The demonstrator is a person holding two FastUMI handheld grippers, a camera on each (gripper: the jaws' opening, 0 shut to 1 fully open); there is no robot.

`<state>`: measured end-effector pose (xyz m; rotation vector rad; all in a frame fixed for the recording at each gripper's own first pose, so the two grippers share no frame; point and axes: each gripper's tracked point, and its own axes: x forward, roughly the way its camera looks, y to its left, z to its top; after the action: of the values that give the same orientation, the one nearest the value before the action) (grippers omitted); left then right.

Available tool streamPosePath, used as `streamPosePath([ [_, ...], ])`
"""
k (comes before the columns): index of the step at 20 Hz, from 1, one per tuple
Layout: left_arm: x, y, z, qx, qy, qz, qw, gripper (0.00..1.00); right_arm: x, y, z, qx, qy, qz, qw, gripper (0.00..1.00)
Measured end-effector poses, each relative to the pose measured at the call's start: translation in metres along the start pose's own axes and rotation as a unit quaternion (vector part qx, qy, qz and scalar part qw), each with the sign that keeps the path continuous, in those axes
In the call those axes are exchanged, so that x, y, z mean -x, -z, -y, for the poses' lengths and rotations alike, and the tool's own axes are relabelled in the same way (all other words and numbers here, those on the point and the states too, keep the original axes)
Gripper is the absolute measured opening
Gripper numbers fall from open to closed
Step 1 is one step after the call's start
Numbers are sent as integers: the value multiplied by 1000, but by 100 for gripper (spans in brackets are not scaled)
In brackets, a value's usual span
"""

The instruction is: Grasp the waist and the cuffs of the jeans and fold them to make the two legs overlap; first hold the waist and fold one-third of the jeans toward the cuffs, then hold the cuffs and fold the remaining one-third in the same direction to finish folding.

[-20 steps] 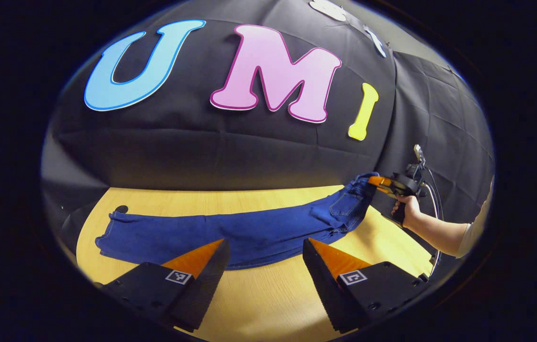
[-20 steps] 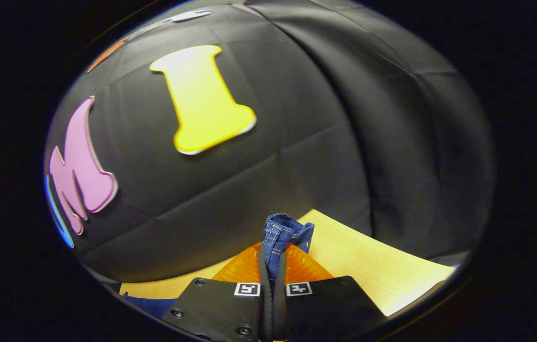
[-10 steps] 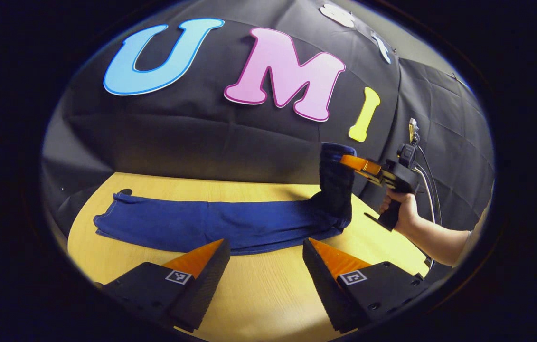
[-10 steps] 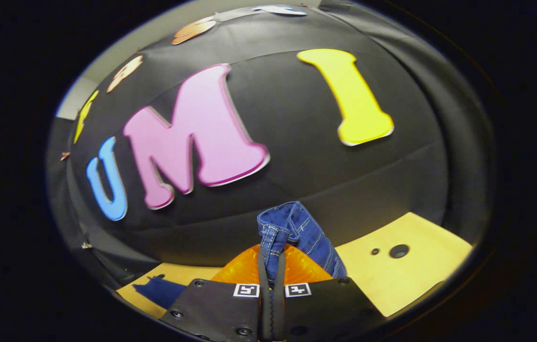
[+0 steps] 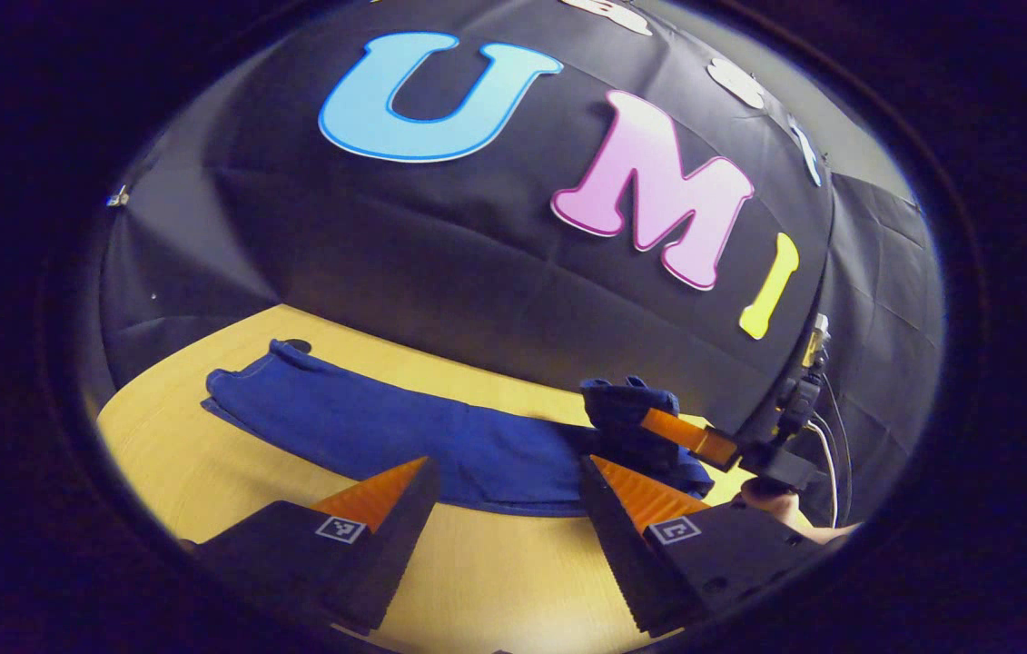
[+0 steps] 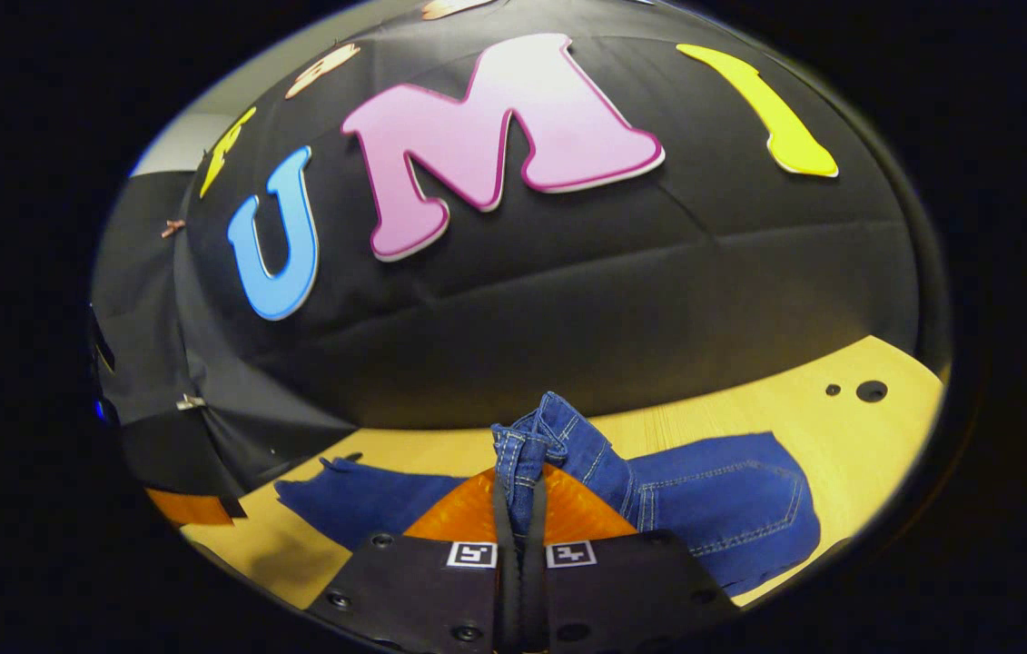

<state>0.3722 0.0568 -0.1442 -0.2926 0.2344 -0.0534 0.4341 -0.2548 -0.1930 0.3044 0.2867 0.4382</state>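
Jeans [image 5: 404, 431] lie on the surface [image 5: 495, 572], legs stacked; right gripper [image 6: 520, 509] pinches the waist mid first fold, needing lowering toward the cuffs; left gripper [image 5: 508, 518] hovers wide.

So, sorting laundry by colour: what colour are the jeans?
Dark blue jeans, clearest in the right gripper view.

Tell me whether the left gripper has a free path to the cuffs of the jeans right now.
Probably yes. The left gripper is open over bare table, and the cuffs lie flat ahead with nothing between. The right gripper, shut on the waist, is off to the side.
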Motion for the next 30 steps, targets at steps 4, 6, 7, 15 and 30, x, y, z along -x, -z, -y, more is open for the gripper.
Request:
streamPosePath([
  [4, 1, -26, -87, 6, -81, 33, 996, 97, 2, 36, -19, -27, -24, -31, 999, 31],
  [6, 2, -41, -139, -3, -126, 49, 991, 97, 5, 38, -21, -3, -14, -34, 999, 63],
  [7, 0, -48, -164, -6, -148, 52, 988, 97, 8, 37, -19, 9, -7, -33, 999, 80],
  [15, -57, -30, -275, 0, -221, -17, 975, 97, 46, 40, 17, 5, 57, -42, 997, 97],
  [30, -92, 0, -261, 58, -161, -83, 982, 73, 108, 85, 73, -91, 128, -102, 982, 98],
])
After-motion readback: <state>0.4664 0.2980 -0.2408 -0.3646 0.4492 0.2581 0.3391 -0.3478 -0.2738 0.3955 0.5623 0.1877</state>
